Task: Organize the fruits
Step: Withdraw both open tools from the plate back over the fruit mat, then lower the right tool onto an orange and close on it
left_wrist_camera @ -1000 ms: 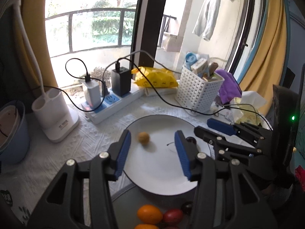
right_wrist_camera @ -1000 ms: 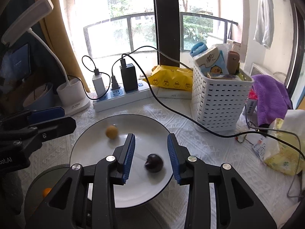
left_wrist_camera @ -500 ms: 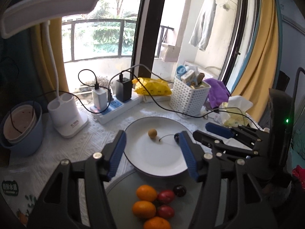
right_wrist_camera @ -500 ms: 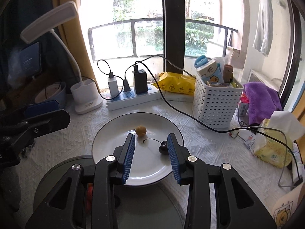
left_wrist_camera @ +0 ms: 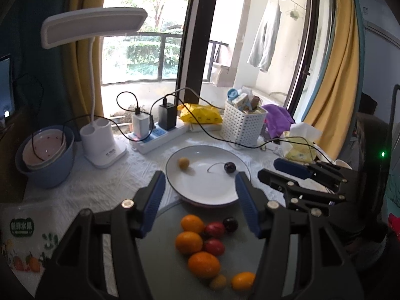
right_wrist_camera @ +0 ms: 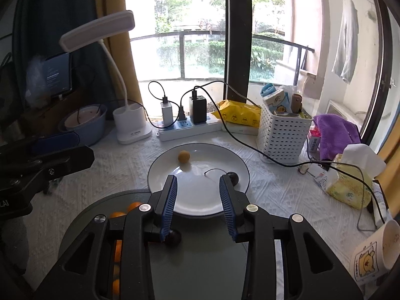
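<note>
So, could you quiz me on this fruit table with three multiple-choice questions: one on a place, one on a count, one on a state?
1. Where is the stemmed dark cherry?
A) white basket
B) white plate
C) blue bowl
2. How many fruits lie on the white plate?
A) two
B) four
C) none
3. The left gripper has its jaws:
A) shut on an orange
B) shut on a cherry
C) open, empty
Answers: B, it rests on the plate's right side; A, the cherry plus a small yellow fruit; C, nothing sits between them.
</note>
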Available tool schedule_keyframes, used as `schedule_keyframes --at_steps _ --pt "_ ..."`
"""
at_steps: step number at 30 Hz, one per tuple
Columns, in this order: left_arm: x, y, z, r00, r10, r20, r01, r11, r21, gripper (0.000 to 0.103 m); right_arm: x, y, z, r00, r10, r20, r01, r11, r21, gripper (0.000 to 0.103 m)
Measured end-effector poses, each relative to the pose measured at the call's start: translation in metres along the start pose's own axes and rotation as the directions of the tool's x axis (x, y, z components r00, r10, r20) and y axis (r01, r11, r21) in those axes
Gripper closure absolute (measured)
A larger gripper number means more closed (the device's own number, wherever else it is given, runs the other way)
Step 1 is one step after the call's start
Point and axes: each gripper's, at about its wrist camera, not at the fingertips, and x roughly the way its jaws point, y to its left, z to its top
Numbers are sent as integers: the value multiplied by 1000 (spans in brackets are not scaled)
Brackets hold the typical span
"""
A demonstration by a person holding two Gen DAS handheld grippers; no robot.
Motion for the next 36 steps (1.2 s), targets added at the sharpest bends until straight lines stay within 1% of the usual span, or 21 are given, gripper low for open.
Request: schedule_keyframes --at_steps 8,16,31,36 --pt "-18 -4 -14 1000 2 6 -2 1000 4 43 -22 13 -14 1000 3 8 -3 1000 -12 66" --pt "-36 -8 -36 1000 11 4 -11 1000 1 43 -37 22 -27 1000 17 10 -17 1000 -21 66" --pt "-55 -8 -70 999 40 -7 -40 999 -17 43 -57 32 -51 999 33 14 -32 999 -34 66" --pt "-58 -6 -84 998 55 -23 -56 998 -25 43 -62 37 -59 999 37 12 -36 999 -36 66"
